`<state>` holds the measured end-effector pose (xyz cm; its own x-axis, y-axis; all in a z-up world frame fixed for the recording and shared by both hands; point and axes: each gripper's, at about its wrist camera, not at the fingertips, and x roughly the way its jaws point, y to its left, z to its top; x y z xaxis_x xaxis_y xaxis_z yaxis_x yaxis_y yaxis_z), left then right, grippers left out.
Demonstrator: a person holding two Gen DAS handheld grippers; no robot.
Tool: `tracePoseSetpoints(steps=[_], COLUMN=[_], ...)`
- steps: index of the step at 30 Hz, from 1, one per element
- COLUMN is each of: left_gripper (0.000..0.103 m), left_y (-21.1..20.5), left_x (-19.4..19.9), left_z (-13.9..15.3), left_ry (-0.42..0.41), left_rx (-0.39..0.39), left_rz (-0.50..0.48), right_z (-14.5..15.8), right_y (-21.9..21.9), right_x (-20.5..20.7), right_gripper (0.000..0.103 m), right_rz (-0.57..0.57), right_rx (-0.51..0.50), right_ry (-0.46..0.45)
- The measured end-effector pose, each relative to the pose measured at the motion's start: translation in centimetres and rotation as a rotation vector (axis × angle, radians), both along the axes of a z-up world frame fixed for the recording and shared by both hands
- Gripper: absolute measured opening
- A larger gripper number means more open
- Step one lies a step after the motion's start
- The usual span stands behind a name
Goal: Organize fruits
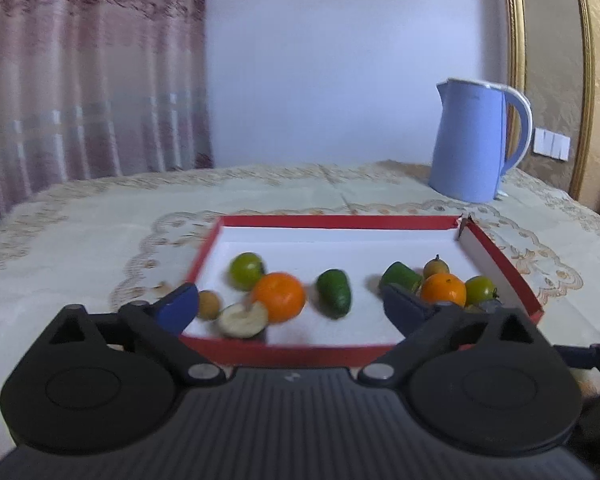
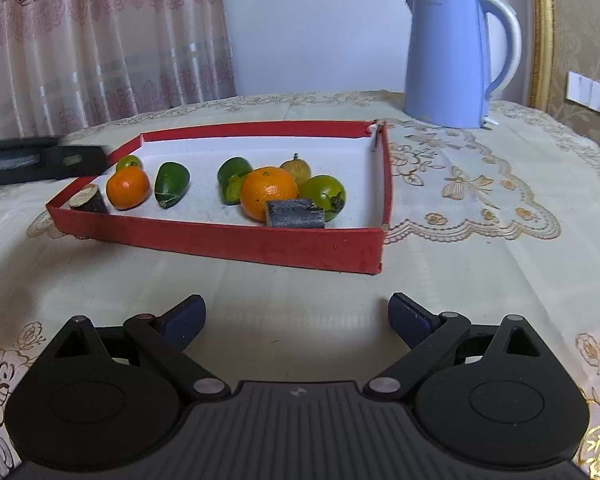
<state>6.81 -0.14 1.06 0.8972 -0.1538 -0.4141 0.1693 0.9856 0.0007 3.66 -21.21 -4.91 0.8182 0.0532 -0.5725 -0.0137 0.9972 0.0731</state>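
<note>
No brand or legible writing is showing anywhere; a faint mark on the blue kettle [image 2: 446, 60] is too small to read, and the small emblem on each tool's body is only a shape.

The left tool [image 1: 288, 306] is hanging just above the near wall of the red tray [image 1: 340, 222], tilted gently downward, its fingers standing wide apart with nothing pressed between them. The left fingertip [image 1: 178, 306] is covering part of a small brown fruit [image 1: 210, 304], and the right one is hiding the lower edge of a green fruit [image 1: 400, 276]. That view is blurring, so the cut pale piece [image 1: 244, 320] beside the left orange [image 1: 279, 296] is hard to identify.

The right tool [image 2: 296, 320] is sitting low over the cloth-covered surface [image 2: 480, 248], short of the tray, angled down, its fingers likewise spread and holding nothing.

The fruits are all lying inside the tray in two loose groups: an orange, green pieces and the cut piece on the left, another orange [image 2: 269, 192] crowded by green fruits, a brownish one and a dark grey block [image 2: 296, 213] on the right. A black object [image 2: 40, 158] at the left edge of the right view is cut off.
</note>
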Motion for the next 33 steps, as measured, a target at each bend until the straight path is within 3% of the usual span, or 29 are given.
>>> tracePoseSetpoints(steps=[4, 9, 22, 33], left_gripper=[0.103, 0.103, 0.103, 0.103], left_y=[1.0, 1.0, 1.0, 1.1], left_x=[-3.0, -4.6, -5.0, -5.2], left_z=[0.7, 1.0, 0.5, 0.8], left_ry=[-0.018, -0.011, 0.04, 0.029], left_rx=[-0.032, -0.006, 0.048, 0.066], left_rz=[0.035, 0.079, 0.136, 0.15], right_z=[0.3, 1.5, 2.2, 2.6], right_y=[0.5, 3.5, 4.1, 4.5], right_x=[-0.8, -1.9, -1.2, -0.8], right_gripper=[0.099, 0.099, 0.099, 0.099], right_rz=[-0.017, -0.026, -0.113, -0.108], right_rx=[0.081, -0.016, -0.051, -0.061], right_ry=[-0.007, -0.059, -0.053, -0.064])
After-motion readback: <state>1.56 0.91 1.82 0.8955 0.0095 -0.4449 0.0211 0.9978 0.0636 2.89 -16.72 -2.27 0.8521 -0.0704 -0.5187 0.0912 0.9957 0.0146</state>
